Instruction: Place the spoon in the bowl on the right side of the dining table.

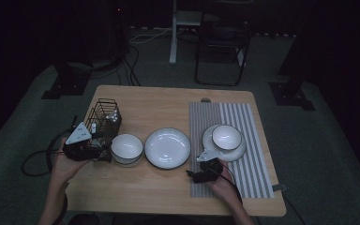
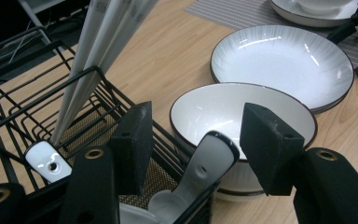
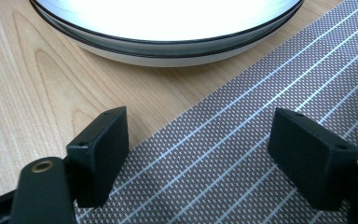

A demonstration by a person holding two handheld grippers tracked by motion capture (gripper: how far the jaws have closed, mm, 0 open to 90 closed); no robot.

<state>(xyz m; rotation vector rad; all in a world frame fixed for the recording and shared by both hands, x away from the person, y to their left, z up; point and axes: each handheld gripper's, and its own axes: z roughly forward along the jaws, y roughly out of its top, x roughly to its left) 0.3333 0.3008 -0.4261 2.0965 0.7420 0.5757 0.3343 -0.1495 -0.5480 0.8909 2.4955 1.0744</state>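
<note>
High view: your left gripper sits at the rack by the tabletop's left edge, beside the bowl; your right gripper rests near the front edge on the mat.

Left gripper view: jaws apart, straddling the spoon handle that leans from the rack, pads not yet pressing. Centre the handle between them, close gently, then lift straight up clear of the wires.

Right gripper view: jaws wide and empty over the mat, just short of the plate. Keep it parked.
</note>
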